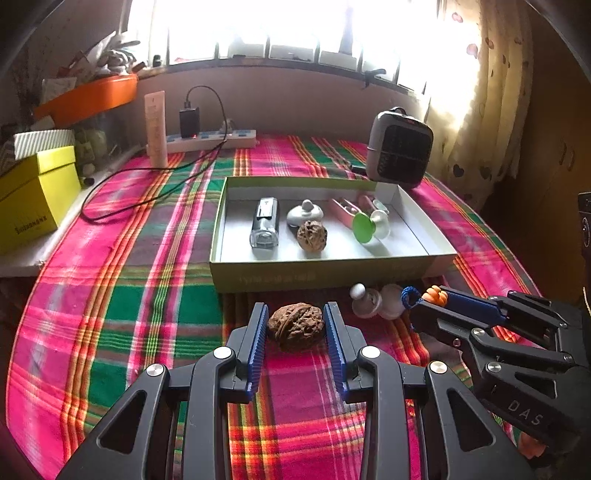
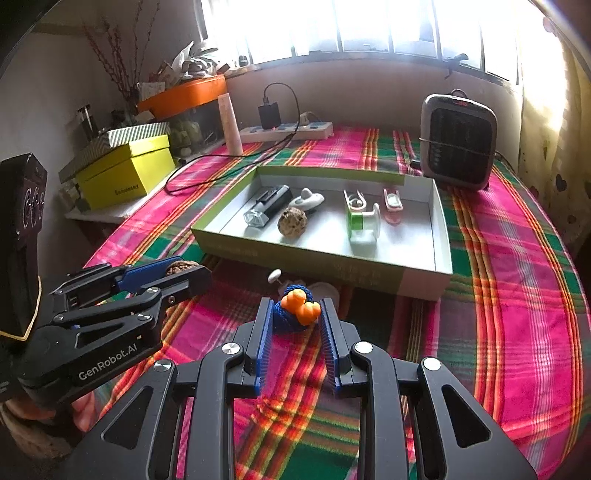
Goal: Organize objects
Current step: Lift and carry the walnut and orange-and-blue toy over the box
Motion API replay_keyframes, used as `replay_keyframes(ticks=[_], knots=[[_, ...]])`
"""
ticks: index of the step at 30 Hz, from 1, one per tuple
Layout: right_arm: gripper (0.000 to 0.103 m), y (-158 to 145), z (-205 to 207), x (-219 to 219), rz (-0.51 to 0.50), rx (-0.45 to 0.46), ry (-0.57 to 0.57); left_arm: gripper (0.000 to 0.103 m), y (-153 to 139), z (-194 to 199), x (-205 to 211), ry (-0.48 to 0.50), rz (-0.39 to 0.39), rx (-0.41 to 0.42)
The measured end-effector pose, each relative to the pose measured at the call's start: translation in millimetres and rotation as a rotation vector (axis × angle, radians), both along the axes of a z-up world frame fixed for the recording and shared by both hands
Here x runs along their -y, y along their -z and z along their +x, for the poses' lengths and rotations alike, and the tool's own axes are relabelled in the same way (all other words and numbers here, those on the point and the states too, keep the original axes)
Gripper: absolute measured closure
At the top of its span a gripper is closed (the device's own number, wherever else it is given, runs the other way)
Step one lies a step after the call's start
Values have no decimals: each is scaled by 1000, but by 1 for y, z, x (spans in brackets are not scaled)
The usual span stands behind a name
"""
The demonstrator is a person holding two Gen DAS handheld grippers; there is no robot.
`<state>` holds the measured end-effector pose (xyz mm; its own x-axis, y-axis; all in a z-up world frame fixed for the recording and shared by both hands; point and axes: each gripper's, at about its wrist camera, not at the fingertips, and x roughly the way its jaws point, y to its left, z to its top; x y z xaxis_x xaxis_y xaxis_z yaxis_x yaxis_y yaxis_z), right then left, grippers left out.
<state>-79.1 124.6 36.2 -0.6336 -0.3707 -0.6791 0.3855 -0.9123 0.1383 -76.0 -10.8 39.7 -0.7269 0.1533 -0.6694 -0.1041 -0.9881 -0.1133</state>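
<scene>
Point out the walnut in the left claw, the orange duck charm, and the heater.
walnut [image 1: 296, 326], left wrist view, its shell top.
orange duck charm [image 2: 300, 306], right wrist view, its body.
heater [image 2: 460, 142], right wrist view, its front grille.

A plaid tablecloth [image 1: 122, 280] in pink, green and orange is covering the table. At its far edge a white power strip [image 1: 210, 139] is lying along the wall, a black charger [image 1: 189, 122] plugged into it — its cable [image 1: 122, 177] looping over the cloth. A small heater [image 2: 458, 142] is standing far right; yellow boxes [image 2: 125, 171] are sitting left.

Blown-out backlit window [image 1: 295, 26], dim foreground, fisheye-curved dark corners
</scene>
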Motion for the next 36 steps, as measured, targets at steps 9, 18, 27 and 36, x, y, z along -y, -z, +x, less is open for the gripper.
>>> replay_keyframes(ticks=[9, 18, 27, 36], knots=[[77, -8, -14, 0, -6, -26, 4, 74, -4, -9, 5, -11, 9, -12], [77, -11, -26, -1, -11, -35, 9, 74, -10, -17, 6, -9, 13, -22], [77, -15, -47, -2, -13, -39, 15, 74, -14, -37, 10, -13, 17, -23], [77, -8, -71, 4, 12, -12, 1, 74, -7, -57, 15, -27, 8, -2]])
